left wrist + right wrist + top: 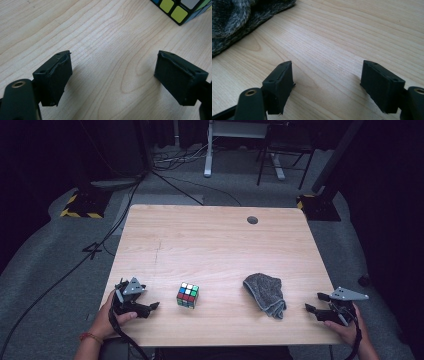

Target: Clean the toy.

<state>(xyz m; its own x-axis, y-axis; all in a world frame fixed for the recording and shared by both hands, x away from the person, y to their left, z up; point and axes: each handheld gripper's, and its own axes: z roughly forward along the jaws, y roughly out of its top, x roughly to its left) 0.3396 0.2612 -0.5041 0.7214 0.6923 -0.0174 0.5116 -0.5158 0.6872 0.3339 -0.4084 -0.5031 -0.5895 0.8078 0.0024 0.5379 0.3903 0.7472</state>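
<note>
Cube [187, 295] between claws, untouched

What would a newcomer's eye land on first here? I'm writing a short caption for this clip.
The bright puzzle cube stands out first, sitting on the pale wooden table near its front edge, a little right of the left gripper. Next comes the crumpled grey cloth lying right of the cube, between it and the right gripper. Both grippers sit low at the front corners with jaws open and nothing between them.
</note>
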